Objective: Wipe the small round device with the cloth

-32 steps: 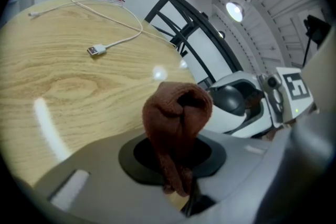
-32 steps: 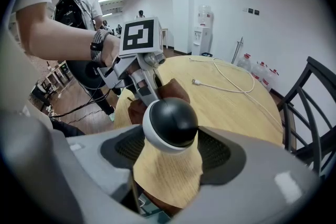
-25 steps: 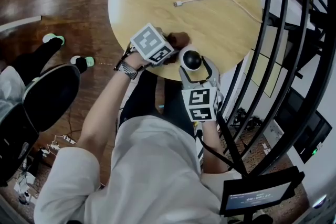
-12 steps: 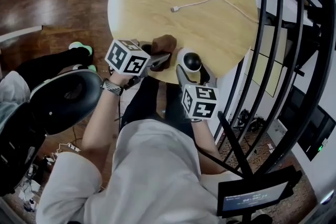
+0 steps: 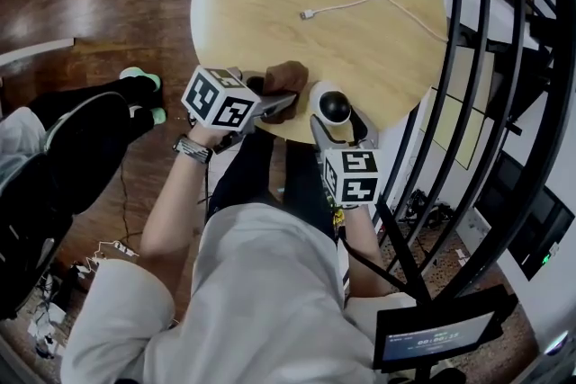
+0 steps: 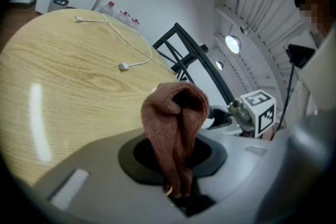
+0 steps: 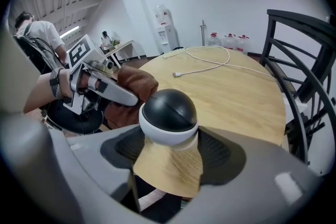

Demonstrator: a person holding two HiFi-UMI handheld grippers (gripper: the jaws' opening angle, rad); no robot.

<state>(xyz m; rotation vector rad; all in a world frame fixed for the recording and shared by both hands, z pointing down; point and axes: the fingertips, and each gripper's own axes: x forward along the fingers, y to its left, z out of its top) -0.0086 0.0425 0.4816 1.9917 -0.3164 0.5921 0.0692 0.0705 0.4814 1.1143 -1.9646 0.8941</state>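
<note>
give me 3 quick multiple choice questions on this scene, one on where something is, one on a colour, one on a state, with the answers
1. Where does the white cable lie?
A) on the round table, beyond both grippers
B) wound round the device
C) on the floor

2. What colour is the cloth in the left gripper?
A) white
B) brown
C) blue

3. What is the right gripper doing?
A) hanging open and empty
B) gripping the cable
C) gripping the small round device

Answers:
1 A: the head view shows it on the wood past the grippers.
2 B: the left gripper view shows brown fabric pinched in the jaws.
3 C: the device sits clamped between its pads.
</note>
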